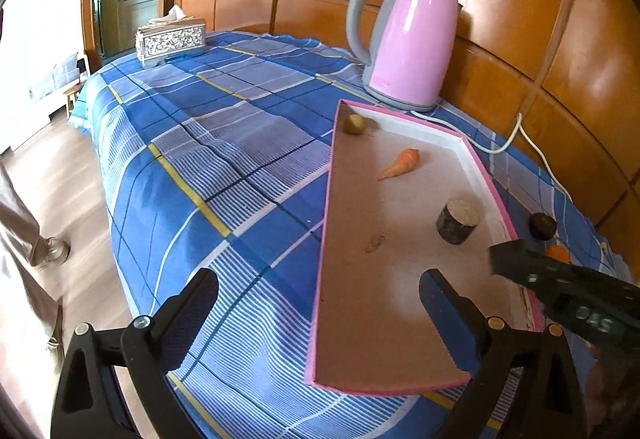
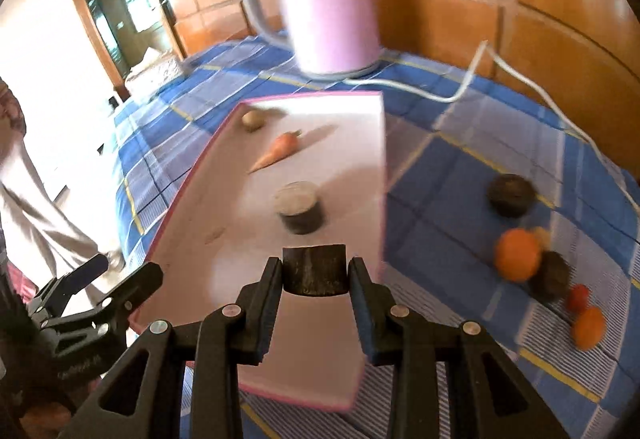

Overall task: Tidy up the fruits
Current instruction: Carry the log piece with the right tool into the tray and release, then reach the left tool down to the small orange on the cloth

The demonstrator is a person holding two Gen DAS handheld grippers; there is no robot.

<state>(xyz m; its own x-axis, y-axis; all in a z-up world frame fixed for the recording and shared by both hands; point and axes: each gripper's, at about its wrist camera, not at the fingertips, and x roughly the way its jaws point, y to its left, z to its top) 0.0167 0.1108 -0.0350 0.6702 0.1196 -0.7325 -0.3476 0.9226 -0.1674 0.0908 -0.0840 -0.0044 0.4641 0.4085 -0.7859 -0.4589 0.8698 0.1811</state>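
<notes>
Your right tongs (image 2: 315, 273) were clamped on a short dark cylindrical stump with a rough bark-like side (image 2: 314, 271), one pad on each curved flank, and you held it above the near half of the shallow pink-edged rectangular tray (image 2: 180, 199). That piece looked stiff and dense, so a firm squeeze across its middle should have held; the round flanks could roll between flat pads, so a grip near mid-height seemed the safest place. The right wrist view was blurred, so finer surface detail could not be read.

Inside the tray sat a second dark stump with a pale flat top (image 1: 457, 220), a small orange carrot (image 1: 401, 162) lying on its side, and a little tan potato-like ball (image 1: 355, 124) in the far corner, all well apart from each other. The carrot tapered, so you would have done better to take it at its thick end.

Your left tongs (image 1: 320, 303) stood wide apart and empty, straddling the tray's near left edge.

On the blue checked cloth covering the counter (image 1: 220, 143), to the right of the tray, lay a dark round fruit (image 2: 511, 195), a larger orange (image 2: 517, 254), another dark one, a small red one and a second orange. These probably bruise easily and roll, so a gentle hold across the widest part seemed wise. A pink electric kettle (image 1: 408, 39) stood just behind the tray.
</notes>
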